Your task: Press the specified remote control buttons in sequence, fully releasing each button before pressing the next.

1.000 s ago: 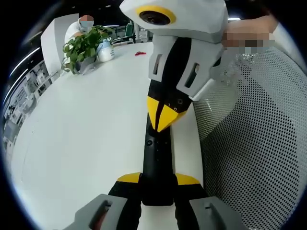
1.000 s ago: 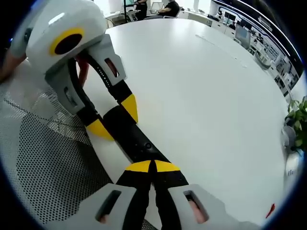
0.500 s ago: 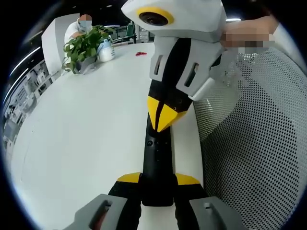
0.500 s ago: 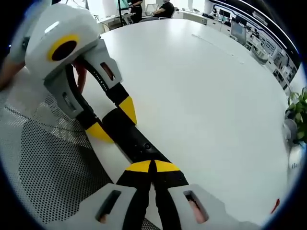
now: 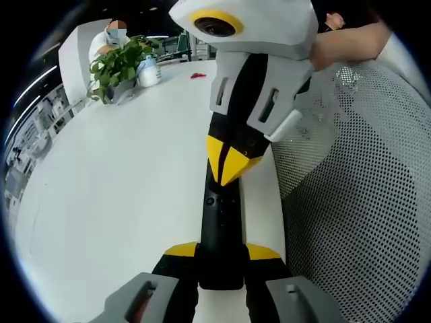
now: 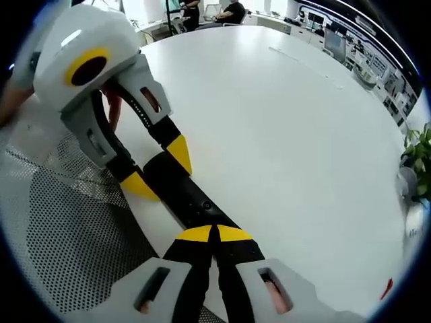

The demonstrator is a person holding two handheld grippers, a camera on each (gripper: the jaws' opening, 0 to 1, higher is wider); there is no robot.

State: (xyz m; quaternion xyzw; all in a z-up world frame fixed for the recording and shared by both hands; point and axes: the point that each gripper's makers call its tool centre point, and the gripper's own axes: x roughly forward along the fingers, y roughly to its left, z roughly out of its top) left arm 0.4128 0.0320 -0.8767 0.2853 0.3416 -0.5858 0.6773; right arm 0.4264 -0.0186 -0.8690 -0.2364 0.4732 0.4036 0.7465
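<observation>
My left gripper [image 5: 220,250] pinches black remote [image 5: 219,225] on white table [image 5: 121,175]; my right gripper [image 6: 214,234], tips pressed together, on remote's top.

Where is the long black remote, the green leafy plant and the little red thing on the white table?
long black remote control [image 5: 219,222], left gripper view, on its upper face near the small buttons.
green leafy plant [image 5: 121,62], left gripper view, on its leaves.
little red thing [image 5: 196,75], left gripper view, on its middle.
</observation>
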